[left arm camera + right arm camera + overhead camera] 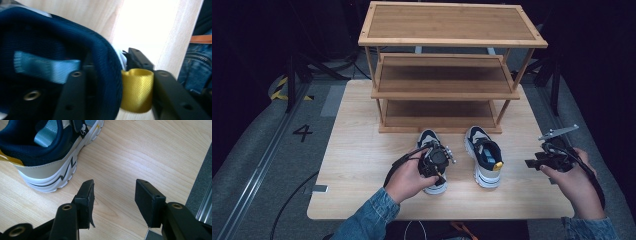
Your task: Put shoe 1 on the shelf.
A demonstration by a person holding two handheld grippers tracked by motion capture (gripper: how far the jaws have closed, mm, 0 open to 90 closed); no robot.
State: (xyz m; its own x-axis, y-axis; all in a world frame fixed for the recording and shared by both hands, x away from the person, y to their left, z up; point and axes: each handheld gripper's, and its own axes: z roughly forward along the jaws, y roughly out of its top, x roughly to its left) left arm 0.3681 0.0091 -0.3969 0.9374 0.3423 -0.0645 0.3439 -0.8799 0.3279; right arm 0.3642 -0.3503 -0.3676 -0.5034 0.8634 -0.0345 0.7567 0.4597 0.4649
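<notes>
Near the tabletop's front edge, the left gripper (438,159) clamps the left shoe's (430,141) heel collar (110,72). Both shoes stand off the rack (447,95); the right gripper (113,202) waits open beside the right shoe (484,155).

rack: wooden shelf rack (447,65) | surface: light table (357,135) | floor: number marking (302,132)
</notes>
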